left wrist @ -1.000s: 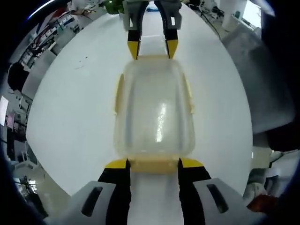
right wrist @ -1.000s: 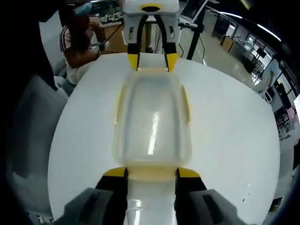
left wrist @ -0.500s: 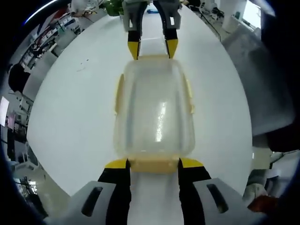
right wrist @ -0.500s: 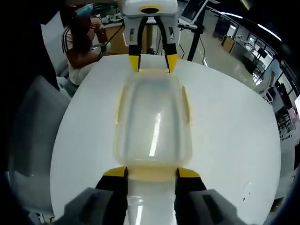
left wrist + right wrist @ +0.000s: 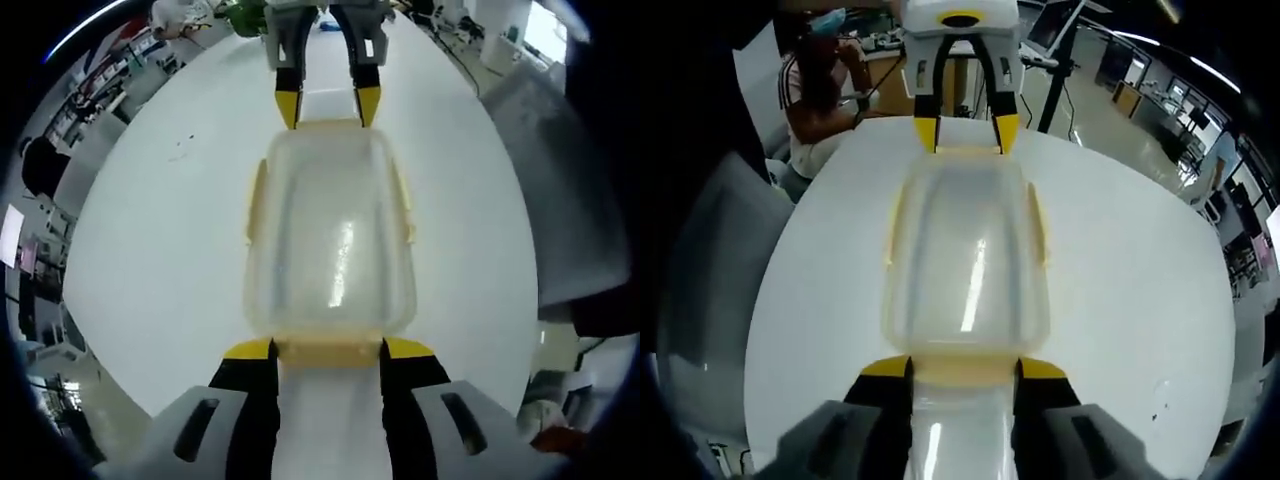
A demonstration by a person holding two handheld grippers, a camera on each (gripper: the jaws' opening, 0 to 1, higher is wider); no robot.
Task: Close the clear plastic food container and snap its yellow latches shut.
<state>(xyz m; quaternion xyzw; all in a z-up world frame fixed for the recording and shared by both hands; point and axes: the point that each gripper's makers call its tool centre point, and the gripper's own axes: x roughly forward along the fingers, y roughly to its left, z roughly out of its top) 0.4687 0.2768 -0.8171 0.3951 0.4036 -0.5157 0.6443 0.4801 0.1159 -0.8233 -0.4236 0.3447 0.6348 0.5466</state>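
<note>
— Nothing on the table has been moved since the earlier frames; what is seen closest in the left gripper view?

— The left gripper (image 5: 326, 347), its yellow-tipped black jaws spread apart, one set at each corner of the near yellow end latch (image 5: 327, 351) of the clear rectangular plastic food container (image 5: 328, 232). Whether the tips are touching it cannot be told.

— How is the container presented?

— It is lidded and cloudy-clear, with rounded corners, a bright glare streak down the lid and pale yellow latches along both long sides. It is set flat on the round white table (image 5: 150, 230), near the middle.

— And its long axis?

— It is pointed straight from one gripper to the other.

— Beyond it?

— The right gripper (image 5: 327, 105) is held at the far short end, jaws likewise parted, astride that end. In the right gripper view, the right gripper (image 5: 962, 367) is nearest, then the container (image 5: 965, 255), then the left gripper (image 5: 962, 132), and a seated person in a striped top (image 5: 815, 95) behind the table.
</note>
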